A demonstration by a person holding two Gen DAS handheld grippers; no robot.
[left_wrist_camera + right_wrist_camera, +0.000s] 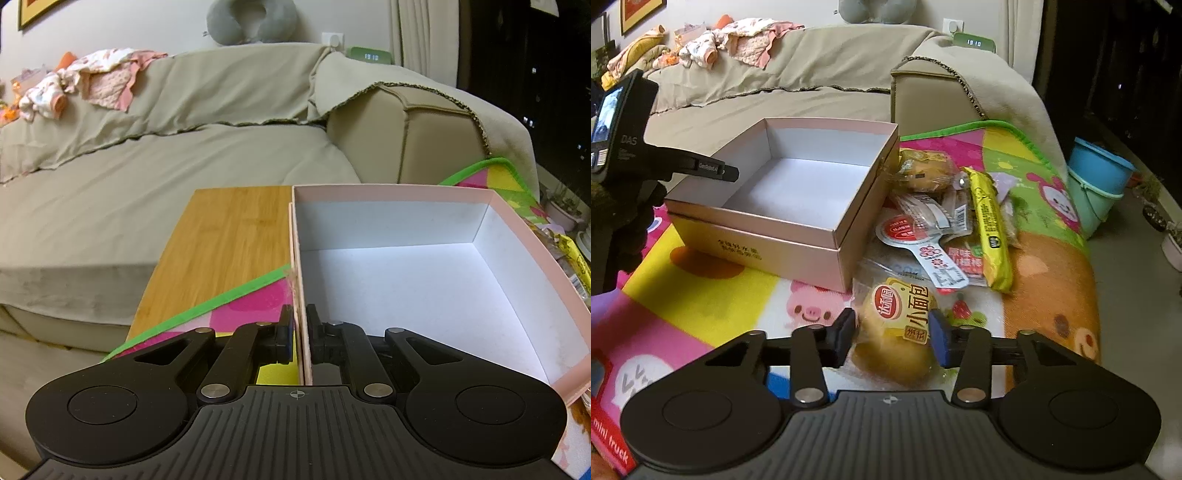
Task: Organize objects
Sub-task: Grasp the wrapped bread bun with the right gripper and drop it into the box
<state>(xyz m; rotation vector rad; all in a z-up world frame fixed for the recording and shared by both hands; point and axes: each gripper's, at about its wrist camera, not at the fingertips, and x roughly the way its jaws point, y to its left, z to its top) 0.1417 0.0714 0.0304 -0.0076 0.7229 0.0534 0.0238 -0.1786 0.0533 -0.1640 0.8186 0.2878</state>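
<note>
An open pink box [406, 195] with a white inside stands on the colourful play mat [701, 288]. My left gripper [300, 326] is shut on the box's near left wall, one pad outside and one inside. In the right wrist view the same box [757, 240] shows with nothing in it, and the left gripper's finger [726, 171] rests at its left rim. Right of the box lies a heap of snack packets. My right gripper [892, 332] is shut on the nearest one, a yellow bread bun packet [901, 306], with a pad pressing each side.
Further packets lie beyond the bun: a long yellow bar [988, 221], a second bun [923, 170] and red-and-white packets [916, 229]. A wooden board [229, 236] lies left of the box. A beige sofa [184, 155] stands behind, a blue bucket [1097, 173] at the right.
</note>
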